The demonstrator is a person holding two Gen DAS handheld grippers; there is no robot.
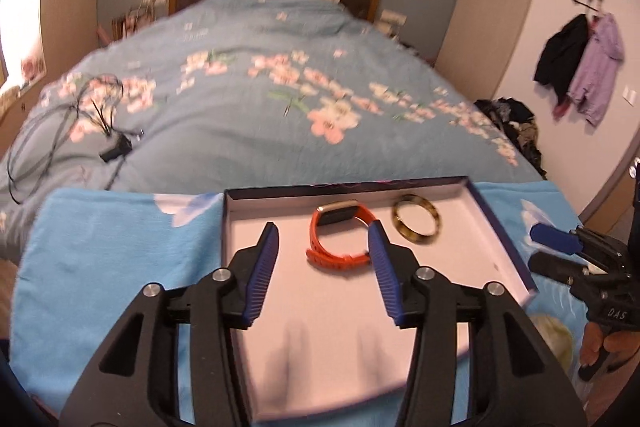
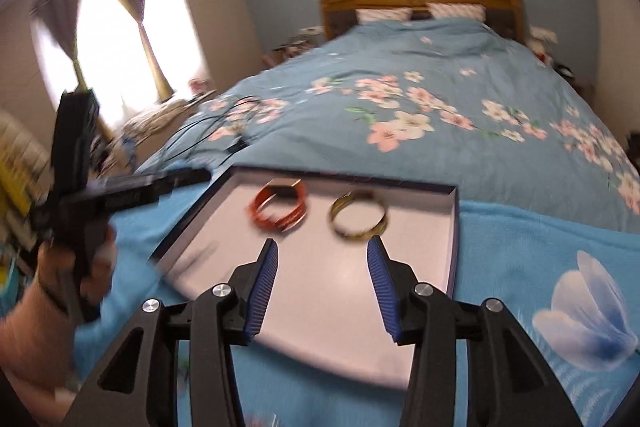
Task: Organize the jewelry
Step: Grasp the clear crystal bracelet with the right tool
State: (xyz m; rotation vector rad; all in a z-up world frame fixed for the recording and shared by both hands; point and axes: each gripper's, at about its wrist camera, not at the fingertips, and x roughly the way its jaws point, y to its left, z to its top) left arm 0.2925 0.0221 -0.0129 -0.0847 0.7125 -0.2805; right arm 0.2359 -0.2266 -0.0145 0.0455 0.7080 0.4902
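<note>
left wrist view: left gripper (image 1: 323,241) open, empty, over box (image 1: 502,227); right gripper (image 2: 322,259) open too. orange watch (image 1: 340,237) & gold bangle (image 1: 416,225) lie inside, apart. watch prob light, w/ bendy strap, grab strap side. bangle stiff, slick, pinch across rim.

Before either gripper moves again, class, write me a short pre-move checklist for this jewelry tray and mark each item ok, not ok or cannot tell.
1. Left gripper open, holding nothing: ok.
2. Right gripper open, holding nothing: ok.
3. Orange watch lying inside the tray: ok.
4. Gold bangle inside the tray, apart from the watch: ok.
5. Sharp view of both pieces: not ok, the right wrist view is motion-blurred.
6. Any jewelry left outside the tray: cannot tell.
</note>
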